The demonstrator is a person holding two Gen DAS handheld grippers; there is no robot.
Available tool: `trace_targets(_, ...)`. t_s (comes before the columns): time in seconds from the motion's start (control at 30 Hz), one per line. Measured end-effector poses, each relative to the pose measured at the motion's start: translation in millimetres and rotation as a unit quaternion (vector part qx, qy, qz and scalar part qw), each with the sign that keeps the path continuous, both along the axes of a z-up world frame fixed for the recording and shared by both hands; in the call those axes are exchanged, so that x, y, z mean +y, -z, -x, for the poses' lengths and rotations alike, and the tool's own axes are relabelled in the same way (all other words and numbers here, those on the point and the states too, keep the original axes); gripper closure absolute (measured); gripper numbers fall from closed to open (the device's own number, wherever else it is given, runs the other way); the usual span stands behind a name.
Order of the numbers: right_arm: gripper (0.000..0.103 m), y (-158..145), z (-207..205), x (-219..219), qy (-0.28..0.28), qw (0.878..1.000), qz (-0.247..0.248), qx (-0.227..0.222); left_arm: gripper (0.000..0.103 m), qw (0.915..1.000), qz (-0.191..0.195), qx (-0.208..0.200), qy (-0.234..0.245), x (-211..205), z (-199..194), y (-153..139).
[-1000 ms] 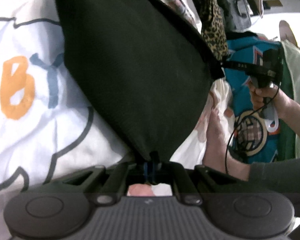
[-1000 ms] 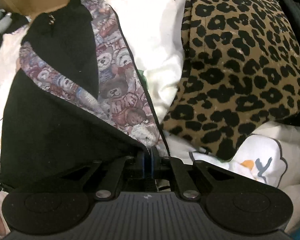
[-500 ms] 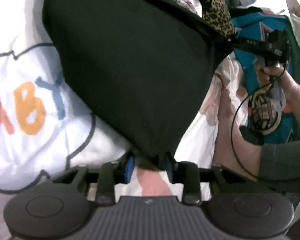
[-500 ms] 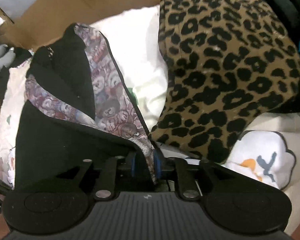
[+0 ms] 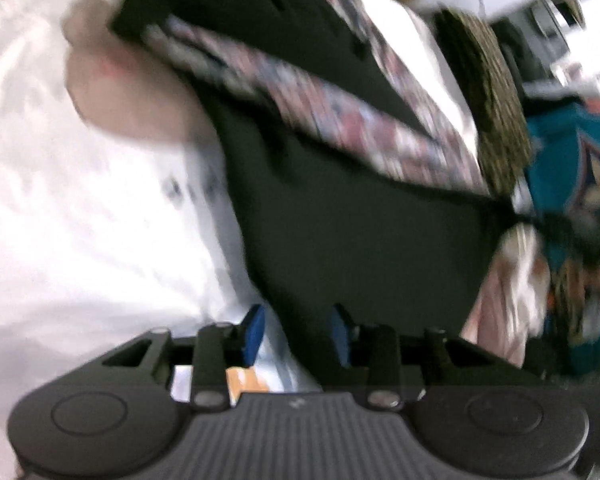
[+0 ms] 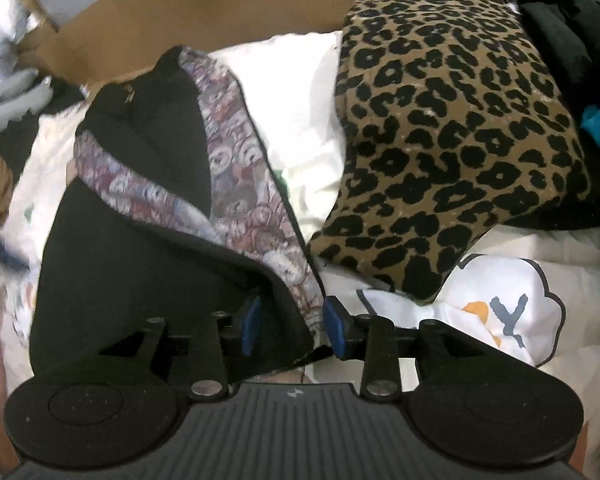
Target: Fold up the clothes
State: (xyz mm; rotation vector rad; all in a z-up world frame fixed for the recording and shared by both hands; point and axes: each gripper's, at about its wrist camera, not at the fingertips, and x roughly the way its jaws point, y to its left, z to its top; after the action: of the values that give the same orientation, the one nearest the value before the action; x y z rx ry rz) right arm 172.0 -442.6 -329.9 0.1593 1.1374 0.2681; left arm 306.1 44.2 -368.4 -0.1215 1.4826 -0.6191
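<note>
The black garment (image 6: 140, 264) with its teddy-bear lining (image 6: 236, 184) lies folded on a pile of white clothes (image 5: 80, 220). The right gripper (image 6: 292, 322) has its jaws opening, and a corner of the black garment sits between the blue pads (image 6: 334, 326) without being squeezed. The left gripper (image 5: 296, 334) has its jaws opening too, with the black cloth's edge loose between them. That view is blurry. A leopard-print cloth (image 6: 460, 128) lies just beside the garment, and brown cardboard (image 6: 204, 12) stands behind.
</note>
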Motion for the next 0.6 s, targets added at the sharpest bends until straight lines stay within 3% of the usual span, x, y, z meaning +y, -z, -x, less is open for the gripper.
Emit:
trace_targets(0.33,0.063,0.5,11.8,-11.1,0.039,0.998,-0.034,-0.026,0.056,0.9918,-0.021,-0.029,-0.123,-25.9,-72.3,0.7)
trace_targets(0.6,0.063,-0.2,17.4,-6.9,0.075,0.994,-0.059,-0.05,0.055,0.9778,-0.025,-0.016,-0.208,-29.2,-92.6,32.8)
